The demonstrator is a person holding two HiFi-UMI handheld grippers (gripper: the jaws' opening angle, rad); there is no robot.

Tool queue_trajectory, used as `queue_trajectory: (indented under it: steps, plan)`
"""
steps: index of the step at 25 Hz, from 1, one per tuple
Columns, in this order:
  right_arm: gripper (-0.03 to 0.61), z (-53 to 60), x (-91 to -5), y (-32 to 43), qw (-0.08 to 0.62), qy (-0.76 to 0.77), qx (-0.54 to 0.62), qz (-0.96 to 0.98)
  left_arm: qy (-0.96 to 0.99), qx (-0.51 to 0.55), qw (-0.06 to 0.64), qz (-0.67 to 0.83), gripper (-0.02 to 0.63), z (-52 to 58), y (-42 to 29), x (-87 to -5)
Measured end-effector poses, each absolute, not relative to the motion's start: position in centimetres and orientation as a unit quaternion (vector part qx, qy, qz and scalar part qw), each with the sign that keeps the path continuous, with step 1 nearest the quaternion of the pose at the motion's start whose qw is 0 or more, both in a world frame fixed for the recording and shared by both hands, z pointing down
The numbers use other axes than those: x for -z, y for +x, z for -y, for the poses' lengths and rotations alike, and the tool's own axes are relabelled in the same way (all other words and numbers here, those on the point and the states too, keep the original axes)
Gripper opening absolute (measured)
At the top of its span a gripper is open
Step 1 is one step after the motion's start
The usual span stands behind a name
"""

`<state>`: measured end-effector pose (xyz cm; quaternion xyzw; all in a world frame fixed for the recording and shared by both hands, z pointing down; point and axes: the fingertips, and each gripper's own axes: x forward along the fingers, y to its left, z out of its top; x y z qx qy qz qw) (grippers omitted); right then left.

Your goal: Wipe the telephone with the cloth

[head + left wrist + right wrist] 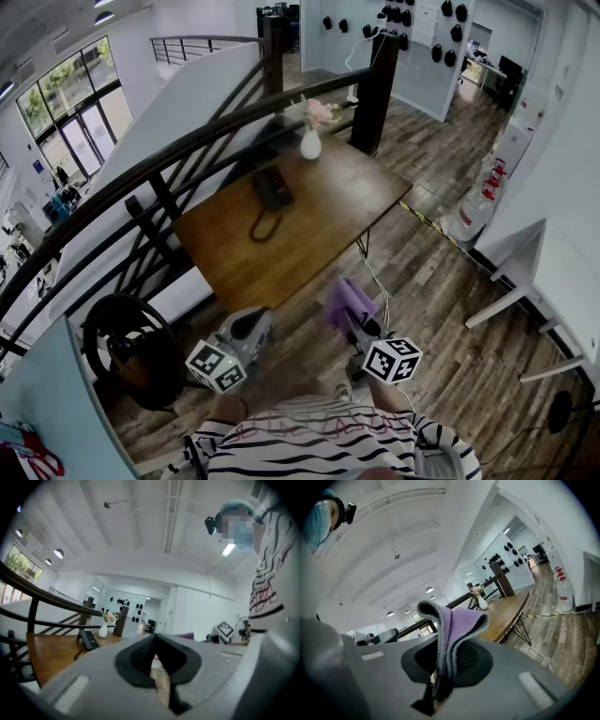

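A black telephone (272, 187) lies on the wooden table (328, 216) with its cord (263, 227) looped toward me; it also shows far off in the left gripper view as the telephone (88, 640). Both grippers hang low over the floor, short of the table's near edge. My right gripper (354, 317) is shut on a folded purple cloth (348, 301), which sticks up between the jaws as the cloth (454, 623) in the right gripper view. My left gripper (246, 330) is shut with nothing in it (157, 663).
A white vase of flowers (310, 141) stands at the table's far end. A dark stair railing (187, 141) runs along the table's left side. A round black object (127, 347) sits at my left. A white desk (553, 272) stands to the right, and a cable (375, 281) hangs off the table.
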<state>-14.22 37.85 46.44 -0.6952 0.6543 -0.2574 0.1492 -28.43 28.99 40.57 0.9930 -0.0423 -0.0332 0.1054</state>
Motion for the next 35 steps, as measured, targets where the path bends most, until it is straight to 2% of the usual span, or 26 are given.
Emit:
queue_trajectory:
  steps: [7,18,22,35]
  plan:
    - [0.037,-38.7,-47.1,-11.4,0.149,-0.67,0.268,-0.676,0.992,0.037,0.11,0.054,0.0,-30.4,-25.1,-41.0]
    - [0.037,-41.5,-48.5,-2.0,0.128,-0.631,0.285,-0.71,0.989,0.033,0.111,0.092,0.0,-34.5,-15.7,-42.6]
    - [0.037,-41.9,-49.2,0.4,0.113,-0.617,0.288,-0.724,0.985,0.037,0.109,0.126,0.002,-34.8,-14.5,-43.2]
    - [0.037,-33.4,-49.8,3.3,0.114,-0.601,0.298,-0.733,0.979,0.046,0.127,0.155,0.001,-26.8,-12.3,-44.5]
